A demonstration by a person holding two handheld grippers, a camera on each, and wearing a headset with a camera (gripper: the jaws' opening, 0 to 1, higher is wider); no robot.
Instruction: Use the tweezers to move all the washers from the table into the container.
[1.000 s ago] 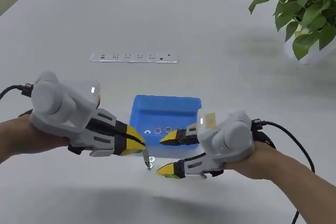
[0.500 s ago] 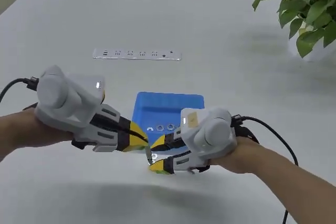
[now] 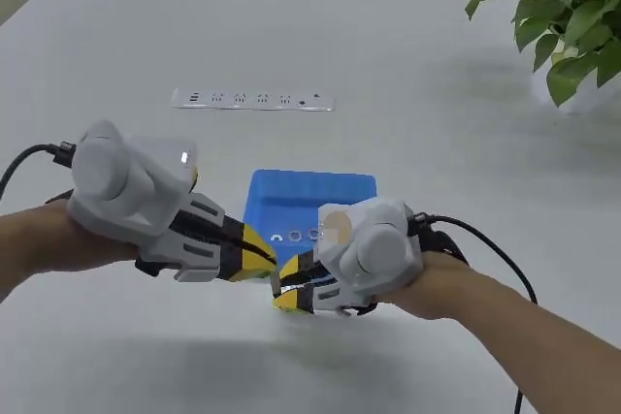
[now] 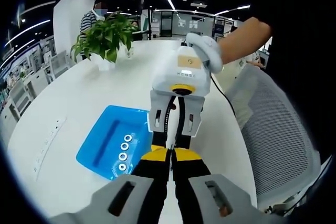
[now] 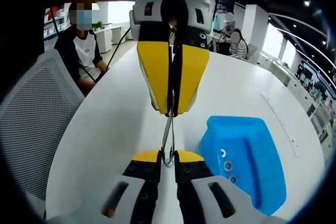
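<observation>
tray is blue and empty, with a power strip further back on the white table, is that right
Not empty. The left gripper view shows a row of washers lying inside the tray. The rest holds: the tray is blue, and in the head view the power strip lies further back on the white table.

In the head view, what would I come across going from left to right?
Left gripper → right gripper → potted plant. The blue container and the power strip span the middle, so I leave them out.
</observation>
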